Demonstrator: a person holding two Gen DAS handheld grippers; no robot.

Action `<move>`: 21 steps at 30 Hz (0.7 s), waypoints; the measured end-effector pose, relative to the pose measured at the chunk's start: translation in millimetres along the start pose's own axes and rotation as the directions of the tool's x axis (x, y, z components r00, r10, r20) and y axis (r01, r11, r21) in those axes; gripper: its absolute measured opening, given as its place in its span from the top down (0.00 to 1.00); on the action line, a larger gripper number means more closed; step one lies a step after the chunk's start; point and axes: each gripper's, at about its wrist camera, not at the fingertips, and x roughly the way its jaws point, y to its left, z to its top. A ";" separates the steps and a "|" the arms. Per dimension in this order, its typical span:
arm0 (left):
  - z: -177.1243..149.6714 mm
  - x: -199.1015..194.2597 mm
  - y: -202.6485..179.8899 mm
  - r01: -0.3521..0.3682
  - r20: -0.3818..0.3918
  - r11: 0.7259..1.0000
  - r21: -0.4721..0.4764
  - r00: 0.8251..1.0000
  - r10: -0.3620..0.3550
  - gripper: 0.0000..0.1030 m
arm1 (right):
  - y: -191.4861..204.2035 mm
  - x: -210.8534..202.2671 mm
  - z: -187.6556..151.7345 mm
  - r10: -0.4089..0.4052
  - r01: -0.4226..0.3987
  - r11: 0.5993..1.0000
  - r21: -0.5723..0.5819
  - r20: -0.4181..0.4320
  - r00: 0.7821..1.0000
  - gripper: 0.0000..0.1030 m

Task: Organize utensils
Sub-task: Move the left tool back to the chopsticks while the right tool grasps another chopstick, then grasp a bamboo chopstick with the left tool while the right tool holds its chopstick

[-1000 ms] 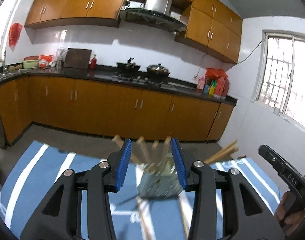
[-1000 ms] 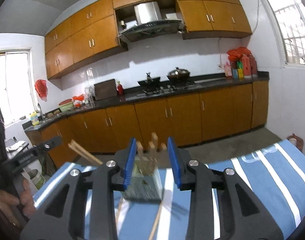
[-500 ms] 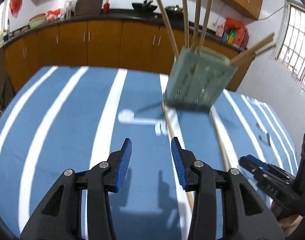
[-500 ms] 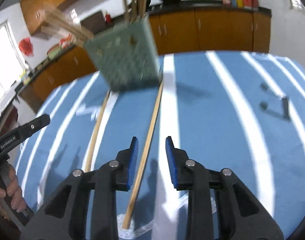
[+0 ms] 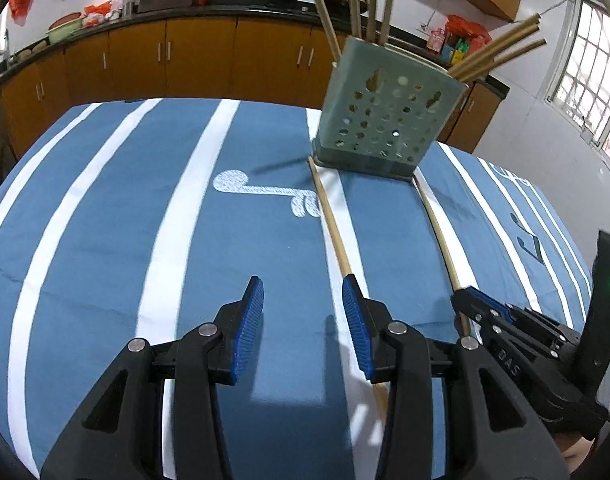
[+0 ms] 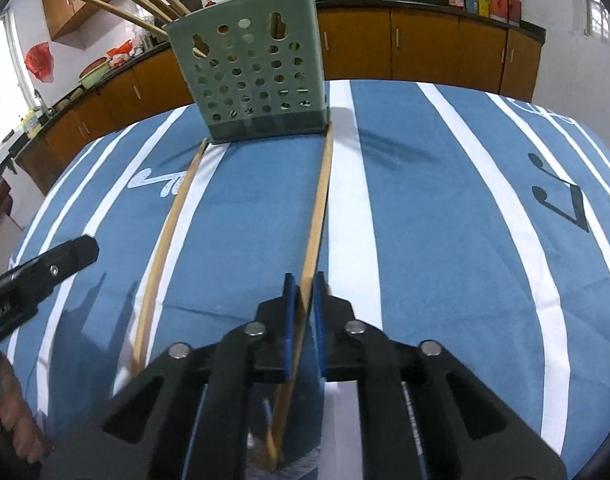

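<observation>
Below the perforated green chopstick holder (image 6: 257, 76), which stands near the far edge of the counter (image 5: 105, 240) on a blue, white-striped cloth, two loose chopsticks lie with their far tips touching the holder's base. Right tool (image 6: 303, 286): its blue pads are clenched on the right-hand chopstick (image 6: 319, 204), gripping it near the near end, probably so that the long free length can be swung up and dropped into the holder. Left tool (image 5: 303, 288): released, jaws spread wide, hovering over the cloth with the left-hand chopstick (image 5: 331, 220) running just beside its right finger; it grasps nothing. Several chopsticks already stand in the holder, some upright, others leaning outward over one corner, so the task looks well advanced with only these two sticks left on the cloth. Writing: the letters "DAS" are moulded on the right tool's arm as seen from the left wrist view; part of a white word shows on the left tool in the right wrist view but is cut off. Printed music notes (image 6: 561, 204) decorate the cloth.
</observation>
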 end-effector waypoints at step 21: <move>-15.4 32.9 -42.7 -0.008 -0.094 0.994 0.106 0.995 0.018 0.79 | -54.2 3.4 12.5 -0.074 0.072 0.988 0.137 0.009 0.997 0.93</move>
